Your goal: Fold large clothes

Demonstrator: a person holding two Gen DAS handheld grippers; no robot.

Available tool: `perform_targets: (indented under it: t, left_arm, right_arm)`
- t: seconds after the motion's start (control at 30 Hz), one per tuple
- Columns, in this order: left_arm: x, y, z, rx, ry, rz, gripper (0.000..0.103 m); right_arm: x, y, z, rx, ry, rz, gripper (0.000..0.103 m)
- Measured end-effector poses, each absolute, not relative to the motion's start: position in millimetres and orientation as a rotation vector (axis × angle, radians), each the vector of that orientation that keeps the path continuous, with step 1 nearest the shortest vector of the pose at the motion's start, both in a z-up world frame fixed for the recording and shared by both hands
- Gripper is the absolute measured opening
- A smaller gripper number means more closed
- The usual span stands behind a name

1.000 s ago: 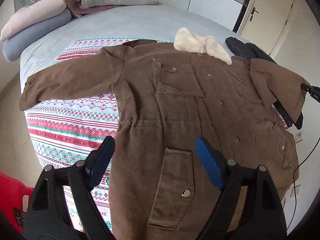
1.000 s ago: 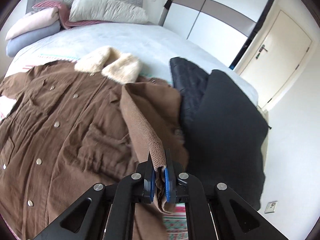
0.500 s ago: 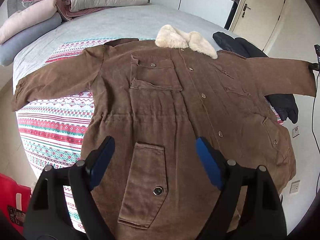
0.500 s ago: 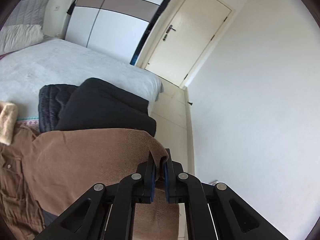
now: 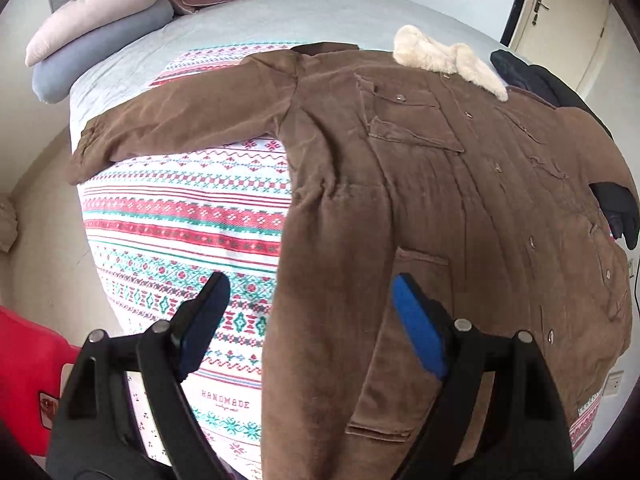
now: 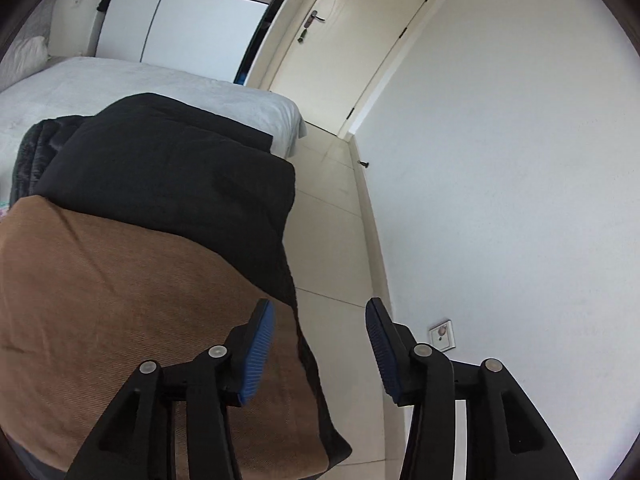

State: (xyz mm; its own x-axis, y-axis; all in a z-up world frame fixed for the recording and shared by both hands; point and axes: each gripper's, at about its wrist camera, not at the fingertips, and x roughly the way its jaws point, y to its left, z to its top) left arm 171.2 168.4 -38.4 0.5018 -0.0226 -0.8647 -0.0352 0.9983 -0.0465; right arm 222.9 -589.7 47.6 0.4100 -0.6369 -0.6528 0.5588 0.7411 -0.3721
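A large brown coat (image 5: 420, 184) with a cream fur collar (image 5: 444, 58) lies front up, spread flat on the bed, its left sleeve (image 5: 180, 120) stretched out over a patterned blanket (image 5: 180, 216). My left gripper (image 5: 308, 320) is open and empty above the coat's lower hem, by a patch pocket (image 5: 400, 344). In the right wrist view the coat's right sleeve (image 6: 120, 312) lies over a black garment (image 6: 172, 176) at the bed's edge. My right gripper (image 6: 320, 348) is open and empty just beyond the sleeve's end.
Pillows and folded bedding (image 5: 120, 20) are stacked at the head of the bed. A red object (image 5: 24, 364) stands on the floor at the lower left. A door (image 6: 340, 40), wardrobe (image 6: 180, 12) and white wall (image 6: 500, 200) border the narrow floor strip beside the bed.
My right gripper has opened and let go of the right sleeve, which now lies over the black garment. My left gripper has shifted left towards the blanket side.
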Motion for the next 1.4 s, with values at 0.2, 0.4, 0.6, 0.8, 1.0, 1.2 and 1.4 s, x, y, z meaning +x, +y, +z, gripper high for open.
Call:
perform_targets:
  t: [0.2, 0.4, 0.6, 0.8, 1.0, 1.2, 1.4]
  left_arm:
    - [170.4, 205.8, -71.7, -0.309, 1.108, -0.017, 0.084]
    - [151.8, 187.6, -90.7, -0.346, 1.161, -0.184, 0.083]
    - [105.2, 186.9, -103.3, -0.348, 1.205, -0.354, 0.083]
    - [60.5, 186.6, -113.2, -0.469, 1.233, -0.534, 0.062]
    - [57.8, 200.3, -72.7, -0.602, 1.168, -0.465, 0.01]
    - [50.4, 214.8, -72.9, -0.44, 1.207, -0.351, 0.012]
    - [30.3, 212.3, -87.7, -0.242, 1.25, -0.205, 0.04]
  right_arm:
    - [184.7, -537.7, 51.9, 0.101, 0.84, -0.416, 0.07]
    - [140.4, -468.5, 6.1, 0.225, 0.935, -0.061, 0.072]
    - [81.8, -438.2, -61.0, 0.36, 1.086, 0.221, 0.072]
    - [31.6, -425.4, -110.3, 0.552, 1.152, 0.423, 0.05]
    - [11.8, -404.1, -76.1, 0.574, 1.123, 0.475, 0.009]
    - [-8.8, -401.7, -45.1, 0.443, 1.128, 0.411, 0.009]
    - [-19.0, -420.0, -91.4, 0.415, 1.279, 0.275, 0.022]
